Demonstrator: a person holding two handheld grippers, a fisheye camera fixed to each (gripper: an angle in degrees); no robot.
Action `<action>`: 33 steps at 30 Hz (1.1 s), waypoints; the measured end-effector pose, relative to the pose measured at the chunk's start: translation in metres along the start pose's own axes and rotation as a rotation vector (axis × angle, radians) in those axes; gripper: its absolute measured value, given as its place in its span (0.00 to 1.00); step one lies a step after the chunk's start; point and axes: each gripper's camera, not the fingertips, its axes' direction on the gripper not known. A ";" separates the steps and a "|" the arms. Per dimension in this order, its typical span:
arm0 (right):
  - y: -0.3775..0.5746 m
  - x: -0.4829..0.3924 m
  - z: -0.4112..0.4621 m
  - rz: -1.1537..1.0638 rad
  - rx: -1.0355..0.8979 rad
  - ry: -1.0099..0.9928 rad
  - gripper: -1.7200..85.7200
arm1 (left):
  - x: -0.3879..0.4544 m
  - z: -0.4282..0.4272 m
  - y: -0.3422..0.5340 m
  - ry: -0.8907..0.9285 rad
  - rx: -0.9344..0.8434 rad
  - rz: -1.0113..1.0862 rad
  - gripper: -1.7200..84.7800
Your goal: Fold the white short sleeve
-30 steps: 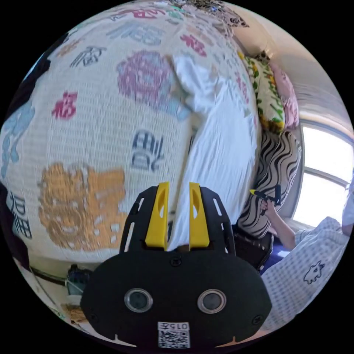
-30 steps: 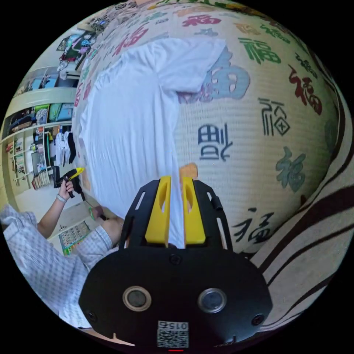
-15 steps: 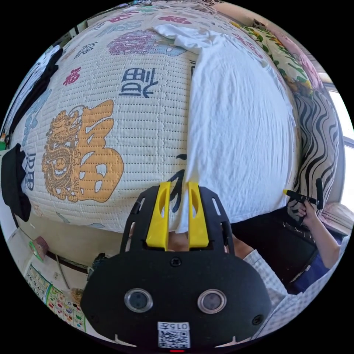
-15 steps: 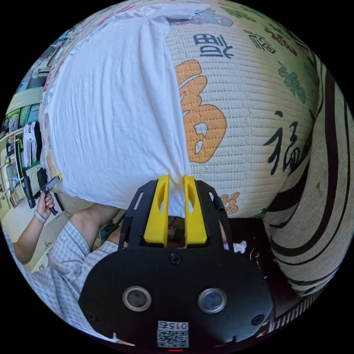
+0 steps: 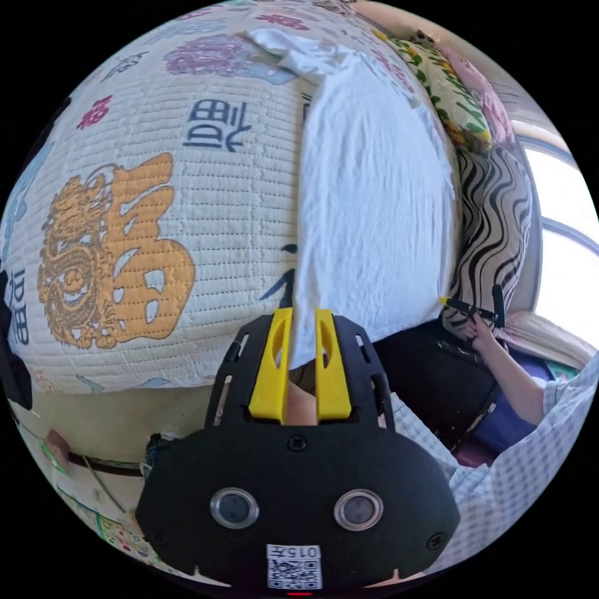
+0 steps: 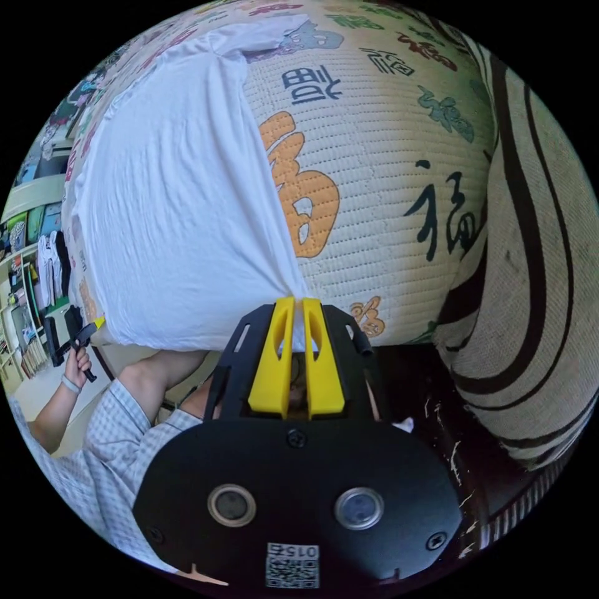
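Quilted bed cover [image 5: 156, 206], cream with printed characters and an orange dragon motif, with a zebra-striped cushion [image 5: 493, 218] at its edge. White short sleeve shirt [image 5: 374, 199], spread flat on the cover, hem at the cover's near edge. Left gripper [image 5: 302, 321] and right gripper [image 6: 297, 309], each with yellow jaws nearly together, pinching a hem corner of the shirt at that edge.
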 end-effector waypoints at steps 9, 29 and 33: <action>-0.004 -0.011 0.028 0.066 -0.058 0.082 0.02 | -0.036 0.052 -0.012 0.001 -0.074 -0.023 0.02; -0.039 0.028 -0.077 0.117 0.373 -0.120 0.08 | 0.088 0.069 -0.204 -0.218 0.101 0.420 0.11; -0.095 0.028 -0.095 0.068 0.463 -0.236 0.08 | 0.198 0.128 -0.296 -0.056 0.139 0.599 0.12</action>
